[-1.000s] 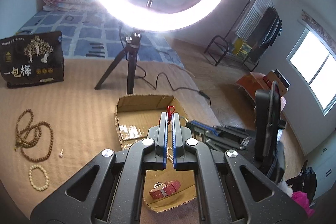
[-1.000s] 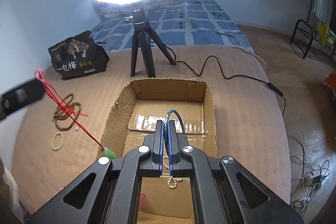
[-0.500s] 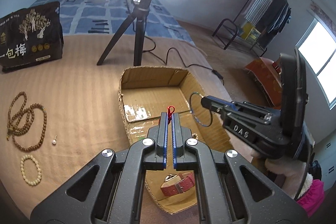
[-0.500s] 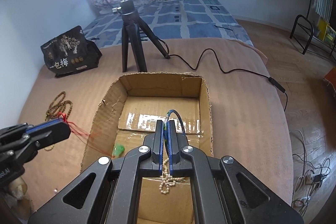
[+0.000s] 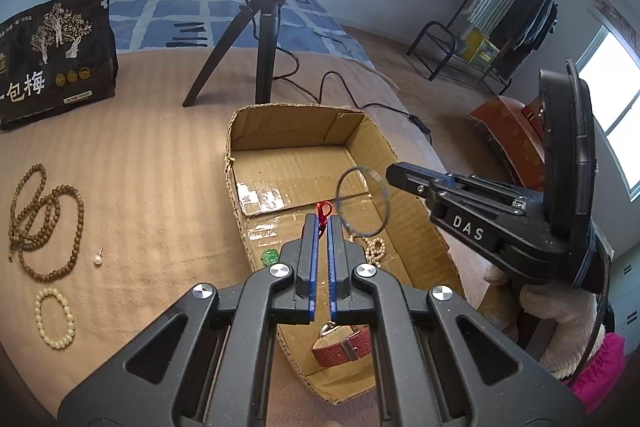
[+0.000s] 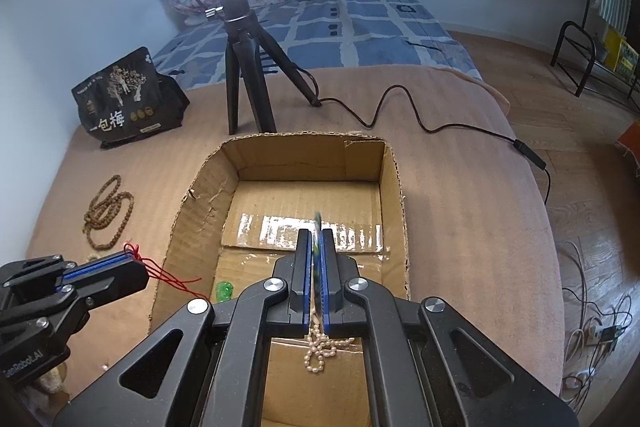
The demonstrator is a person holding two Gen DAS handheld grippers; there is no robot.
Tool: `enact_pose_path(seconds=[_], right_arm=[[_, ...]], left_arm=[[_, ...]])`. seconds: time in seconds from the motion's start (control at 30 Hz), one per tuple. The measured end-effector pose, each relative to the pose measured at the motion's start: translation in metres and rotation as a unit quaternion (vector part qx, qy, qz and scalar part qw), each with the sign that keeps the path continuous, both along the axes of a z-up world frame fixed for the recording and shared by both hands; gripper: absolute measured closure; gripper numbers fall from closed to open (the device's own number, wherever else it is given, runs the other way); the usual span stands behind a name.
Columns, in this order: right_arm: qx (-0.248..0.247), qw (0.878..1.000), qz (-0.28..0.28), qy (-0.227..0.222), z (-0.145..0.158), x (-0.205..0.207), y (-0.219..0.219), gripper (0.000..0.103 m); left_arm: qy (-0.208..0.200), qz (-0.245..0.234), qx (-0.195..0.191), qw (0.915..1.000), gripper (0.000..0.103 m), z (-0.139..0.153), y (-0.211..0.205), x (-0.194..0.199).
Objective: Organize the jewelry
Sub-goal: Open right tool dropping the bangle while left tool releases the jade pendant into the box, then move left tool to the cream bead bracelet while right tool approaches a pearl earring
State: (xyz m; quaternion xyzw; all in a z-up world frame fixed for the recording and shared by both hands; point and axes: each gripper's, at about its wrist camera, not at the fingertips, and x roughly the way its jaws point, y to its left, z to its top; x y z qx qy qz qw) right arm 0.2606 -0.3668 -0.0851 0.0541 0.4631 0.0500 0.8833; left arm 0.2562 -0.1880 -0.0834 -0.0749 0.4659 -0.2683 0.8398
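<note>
An open cardboard box (image 5: 240, 195) (image 6: 392, 187) sits on the tan bedspread. My left gripper (image 5: 323, 223) (image 6: 132, 261) is shut on a red cord (image 5: 324, 209) (image 6: 168, 275) whose green pendant (image 5: 269, 256) (image 6: 224, 290) rests on the box floor. My right gripper (image 6: 317, 233) (image 5: 390, 173) is shut on a thin blue bangle (image 5: 362, 203) (image 6: 318, 223), held above the box. A pearl necklace (image 5: 375, 247) (image 6: 320, 345) and a red watch (image 5: 340, 347) lie in the box.
On the bedspread left of the box lie a brown bead necklace (image 5: 44, 223) (image 6: 108, 215), a cream bead bracelet (image 5: 54, 317) and a pearl stud (image 5: 97, 259). A black tripod (image 5: 264, 27) (image 6: 244, 67) with ring light, its cable (image 6: 420, 123) and a black bag (image 5: 56, 51) (image 6: 128, 99) stand behind.
Both grippers have moved lower over the box. The green pendant has gone down onto the box floor. The bangle has turned edge-on in the right wrist view.
</note>
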Motion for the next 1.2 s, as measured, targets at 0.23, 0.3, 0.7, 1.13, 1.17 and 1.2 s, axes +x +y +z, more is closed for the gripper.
enact_pose_path(seconds=[0.23,0.3,0.7,1.13,1.17,1.2], right_arm=[[-0.005,1.000,-0.019,-0.016,0.006,-0.006,-0.004,0.056],[-0.004,1.000,-0.022,-0.018,0.009,-0.007,-0.005,0.056],[0.000,0.999,-0.045,-0.029,0.020,-0.019,-0.010,0.043],[-0.016,0.998,-0.042,-0.053,0.042,-0.045,0.013,0.025],[-0.017,0.997,-0.040,-0.057,0.045,-0.048,0.017,0.023],[-0.020,0.997,-0.038,-0.062,0.047,-0.051,0.021,0.023]], left_arm=[[0.011,0.005,0.011,0.9999,0.101,-0.002,0.003,-0.001],[0.013,0.004,0.016,0.9998,0.094,-0.003,0.003,-0.002],[0.014,0.015,0.017,0.9997,0.054,0.003,0.012,-0.008],[-0.026,0.019,0.044,0.9985,0.054,0.024,0.049,-0.028],[-0.029,0.019,0.047,0.9983,0.054,0.025,0.052,-0.029],[-0.033,0.019,0.053,0.9979,0.054,0.026,0.056,-0.031]])
